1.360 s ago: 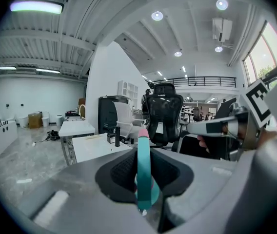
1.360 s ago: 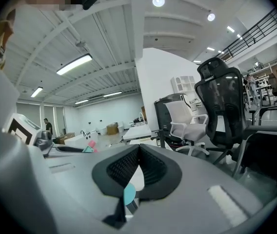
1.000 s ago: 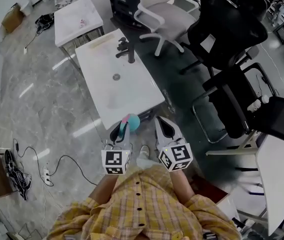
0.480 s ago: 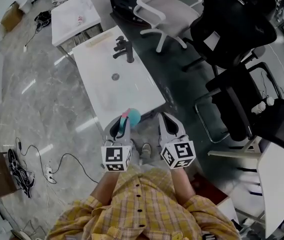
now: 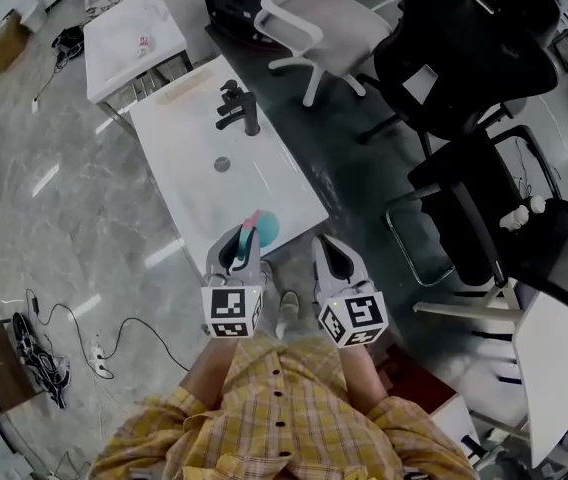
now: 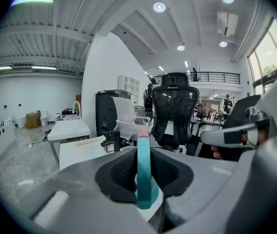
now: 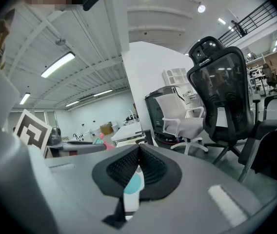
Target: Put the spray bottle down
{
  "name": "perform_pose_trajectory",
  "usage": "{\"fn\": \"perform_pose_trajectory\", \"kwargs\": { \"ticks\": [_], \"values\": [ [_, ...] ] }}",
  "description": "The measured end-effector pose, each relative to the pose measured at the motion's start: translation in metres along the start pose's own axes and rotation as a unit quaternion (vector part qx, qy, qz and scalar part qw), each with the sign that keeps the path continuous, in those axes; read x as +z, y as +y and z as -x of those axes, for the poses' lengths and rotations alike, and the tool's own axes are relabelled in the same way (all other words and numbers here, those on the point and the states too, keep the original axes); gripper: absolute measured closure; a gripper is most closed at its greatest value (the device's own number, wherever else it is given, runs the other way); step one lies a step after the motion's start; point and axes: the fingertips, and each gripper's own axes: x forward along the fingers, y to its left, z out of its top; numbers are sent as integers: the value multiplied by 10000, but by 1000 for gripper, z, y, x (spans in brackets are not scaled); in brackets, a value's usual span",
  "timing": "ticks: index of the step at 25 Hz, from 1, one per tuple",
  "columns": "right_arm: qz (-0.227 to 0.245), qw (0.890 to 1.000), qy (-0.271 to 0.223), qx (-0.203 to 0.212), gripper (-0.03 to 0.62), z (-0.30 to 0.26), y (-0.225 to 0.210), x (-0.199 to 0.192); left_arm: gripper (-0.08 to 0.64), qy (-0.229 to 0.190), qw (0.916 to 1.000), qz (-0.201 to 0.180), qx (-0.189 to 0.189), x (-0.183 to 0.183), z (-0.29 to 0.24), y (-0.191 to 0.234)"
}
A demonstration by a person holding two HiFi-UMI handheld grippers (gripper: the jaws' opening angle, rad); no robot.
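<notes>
The spray bottle (image 5: 264,230) is teal with a pink tip and hangs over the near edge of the white table (image 5: 189,183). My left gripper (image 5: 242,250) is shut on it. In the left gripper view the teal part of the bottle (image 6: 143,174) stands upright between the dark pads (image 6: 121,172). My right gripper (image 5: 330,254) hovers just right of the bottle, off the table's near corner. Its jaws meet at the tips with nothing between them, as the right gripper view (image 7: 138,152) shows.
A black faucet-like fixture (image 5: 239,110) and a round drain (image 5: 222,165) sit on the table's far half. A second white table (image 5: 129,33) stands behind it. A white chair (image 5: 314,8) and black chairs (image 5: 464,58) crowd the right. Cables (image 5: 34,358) lie on the floor at left.
Both grippers have moved forward toward the table, and the bottle now hangs over its near edge. The left grip on the bottle is unchanged.
</notes>
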Motion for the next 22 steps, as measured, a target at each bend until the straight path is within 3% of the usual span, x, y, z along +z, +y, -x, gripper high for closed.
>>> {"fn": "perform_pose_trajectory", "kwargs": {
  "ticks": [22],
  "values": [
    [-156, 9988, 207, -405, 592, -78, -24, -2, 488, 189, 9992, -148, -331, 20, -106, 52]
  ]
}}
